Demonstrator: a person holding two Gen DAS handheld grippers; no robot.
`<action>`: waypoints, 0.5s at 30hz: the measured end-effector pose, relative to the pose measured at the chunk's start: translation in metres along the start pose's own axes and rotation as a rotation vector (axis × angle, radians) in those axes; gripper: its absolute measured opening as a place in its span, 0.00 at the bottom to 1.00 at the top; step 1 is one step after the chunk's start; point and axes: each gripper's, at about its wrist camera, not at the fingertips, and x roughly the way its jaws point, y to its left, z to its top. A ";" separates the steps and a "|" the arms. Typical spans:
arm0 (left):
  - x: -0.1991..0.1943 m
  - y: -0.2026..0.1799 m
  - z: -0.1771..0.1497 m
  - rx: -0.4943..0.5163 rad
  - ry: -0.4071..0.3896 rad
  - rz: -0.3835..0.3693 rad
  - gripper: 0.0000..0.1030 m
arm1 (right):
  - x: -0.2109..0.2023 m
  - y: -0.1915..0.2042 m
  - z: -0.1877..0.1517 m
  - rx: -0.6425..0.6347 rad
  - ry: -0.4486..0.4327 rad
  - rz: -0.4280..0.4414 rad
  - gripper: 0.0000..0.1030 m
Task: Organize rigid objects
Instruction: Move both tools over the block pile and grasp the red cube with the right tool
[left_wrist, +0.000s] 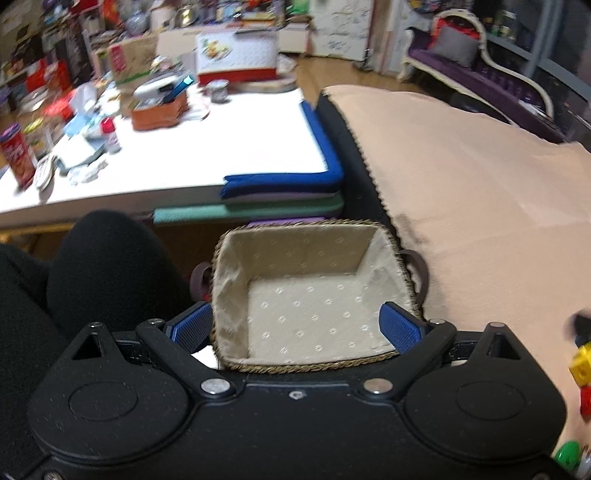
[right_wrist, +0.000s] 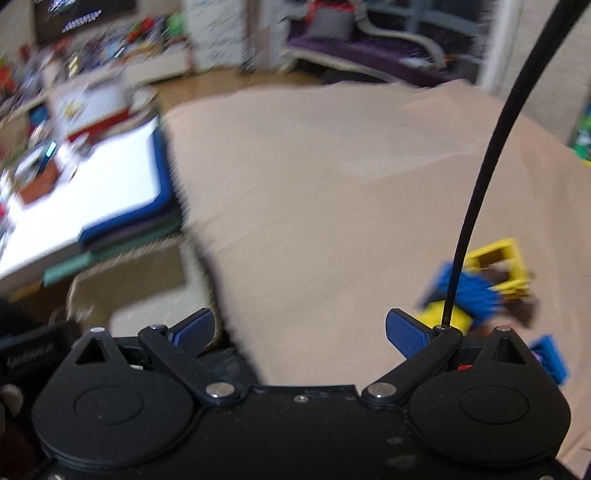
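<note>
A woven basket (left_wrist: 402, 266) with a pale flowered lining stands just ahead of my left gripper (left_wrist: 297, 326), and nothing lies inside it. That gripper is open, its blue pads (left_wrist: 400, 326) spread about as wide as the basket. In the right wrist view a blurred heap of yellow and blue toy blocks (right_wrist: 480, 288) lies on the beige cloth (right_wrist: 332, 184), to the right of my right gripper (right_wrist: 299, 332). This gripper is open too, with nothing between its fingers. More blocks, yellow and red (left_wrist: 583, 373) and a green piece (left_wrist: 569, 454), show at the left wrist view's right edge.
A white low table (left_wrist: 207, 147) crowded with cans, boxes and a jar stands to the left, with folded blue and green mats (left_wrist: 280, 195) at its edge. A person's black-clad knee (left_wrist: 107, 266) is beside the basket. A black cable (right_wrist: 487, 147) crosses the right wrist view.
</note>
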 end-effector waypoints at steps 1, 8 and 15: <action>0.000 -0.003 0.000 0.022 -0.006 -0.007 0.90 | -0.007 -0.017 0.002 0.036 -0.021 -0.017 0.96; -0.007 -0.035 -0.009 0.181 -0.006 -0.146 0.90 | -0.042 -0.132 -0.009 0.171 -0.074 -0.170 0.93; -0.016 -0.093 -0.039 0.436 0.094 -0.365 0.90 | -0.038 -0.206 -0.060 0.172 0.057 -0.255 0.77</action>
